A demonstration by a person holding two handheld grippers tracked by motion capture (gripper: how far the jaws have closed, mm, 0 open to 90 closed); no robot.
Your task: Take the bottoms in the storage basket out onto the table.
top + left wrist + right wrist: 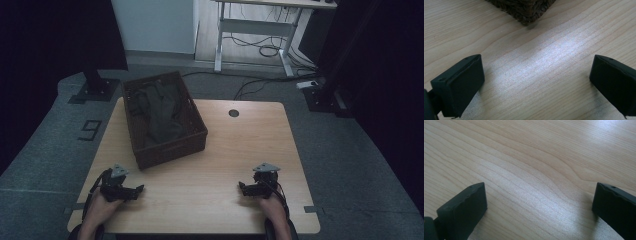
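The left gripper [131, 190] rests on the table [220, 165] just short of the wicker basket [172, 148], jaws spread wide with nothing between them. The dark cloth [160, 116] lies bundled inside the basket, at the table's far left. To lift it cleanly, I would reach over the near rim and pinch a raised fold (not the weave). The right gripper [245, 189] sits well apart on bare wood, equally wide and empty.

Dim high view, dark at both sides; soft glare on the table [544, 50] in both gripper views.
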